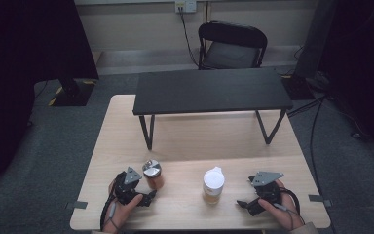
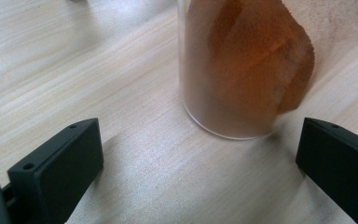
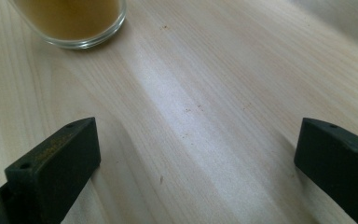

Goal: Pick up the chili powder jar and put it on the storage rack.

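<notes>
Two hand-held grippers rest low over the near part of the wooden bench (image 1: pixel 126 126), each facing a jar. The left gripper (image 1: pixel 143 199) lies near the near-left corner, its jaws spread wide and holding nothing. The jar of reddish-brown powder (image 1: pixel 152 175), capped with a silvery lid, stands upright just beyond them; in the left gripper view the jar (image 2: pixel 242 70) sits ahead of the gap and toward the right jaw, not yet between the two.

The right gripper (image 1: pixel 246 204) lies toward the near-right corner, jaws likewise parted and empty. The white-lidded jar (image 1: pixel 213 185) of tan contents stands between the two grippers, well apart from the right one; its glass base (image 3: pixel 70 23) shows at the upper left of the right gripper view, off the jaws' line.

Risks, as judged from this arrangement:
- Since the powder jar is off-centre, an advance without correction could bring the right jaw against the glass wall and push or tip the jar.
- Smooth glass may slip in a light grip, and the powder, already heaped against one side, would shift its weight if tilted.
- The right gripper would need turning toward its jar before closing, or it would close on nothing.

A black raised shelf (image 1: pixel 212 90) spans the far half of the bench.
</notes>
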Demonstrator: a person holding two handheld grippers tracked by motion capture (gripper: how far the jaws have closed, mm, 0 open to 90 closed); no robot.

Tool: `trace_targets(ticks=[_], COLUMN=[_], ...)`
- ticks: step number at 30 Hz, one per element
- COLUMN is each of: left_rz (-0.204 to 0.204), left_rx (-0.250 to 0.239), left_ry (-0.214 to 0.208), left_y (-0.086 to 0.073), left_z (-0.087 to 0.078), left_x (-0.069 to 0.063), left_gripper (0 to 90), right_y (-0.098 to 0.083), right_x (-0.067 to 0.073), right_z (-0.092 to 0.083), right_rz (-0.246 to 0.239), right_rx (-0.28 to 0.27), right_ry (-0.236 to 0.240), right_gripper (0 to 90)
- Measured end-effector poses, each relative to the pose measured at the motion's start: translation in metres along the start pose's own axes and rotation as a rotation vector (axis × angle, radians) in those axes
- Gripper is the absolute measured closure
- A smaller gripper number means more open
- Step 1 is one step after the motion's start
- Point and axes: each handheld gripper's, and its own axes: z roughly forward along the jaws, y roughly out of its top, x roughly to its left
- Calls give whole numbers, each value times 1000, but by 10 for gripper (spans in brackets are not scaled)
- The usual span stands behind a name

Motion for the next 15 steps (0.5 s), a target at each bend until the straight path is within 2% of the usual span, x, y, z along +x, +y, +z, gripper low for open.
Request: trace_targets(ticks=[15], left_rz=[2], left_rx=[-5], left_ry=[-19], left_y=[0], left_z=[-1], left_x=[3], left_gripper=[15], right_y=[0], right_x=[0], right_z=[0], right_rz=[1], right_rx=[0], right_ry=[0], right_gripper=[0])
